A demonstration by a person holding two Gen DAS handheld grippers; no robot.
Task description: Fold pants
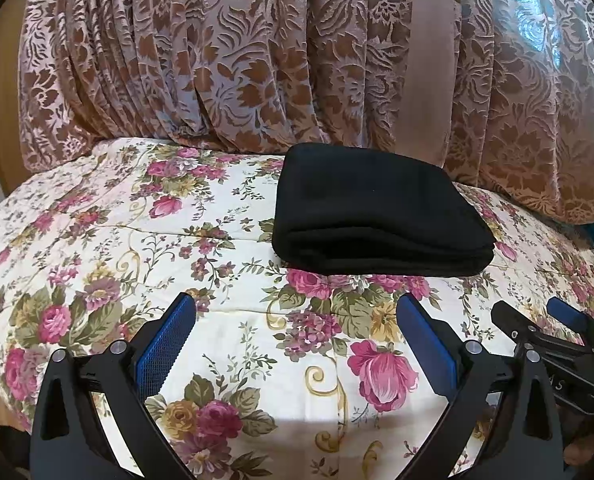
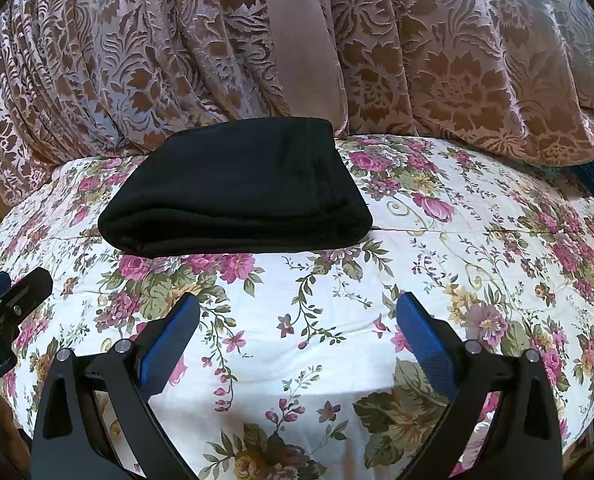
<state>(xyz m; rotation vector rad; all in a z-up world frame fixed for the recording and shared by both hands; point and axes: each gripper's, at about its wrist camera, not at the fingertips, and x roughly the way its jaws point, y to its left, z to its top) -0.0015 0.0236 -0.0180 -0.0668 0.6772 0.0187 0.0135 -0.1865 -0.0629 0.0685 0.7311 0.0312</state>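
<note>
Looking done: pants (image 1: 381,208) sit folded ahead of both spread-apart, empty grippers, left gripper (image 1: 297,316) and right gripper (image 2: 297,316); I'd just keep clear.

The pants (image 1: 381,216) were a soft, matt black cloth, fleecy in look, with thick rounded folds. Under them the bed cover (image 1: 233,332) was smooth printed cotton-like cloth, matt, with faint quilted seams. The curtain (image 1: 257,52) behind had a raised velvety pattern on a shinier ground that caught the light. My left claw (image 1: 295,334) had matt black plastic arms, blue textured pads (image 1: 165,346) and small bright metal pins.
</note>
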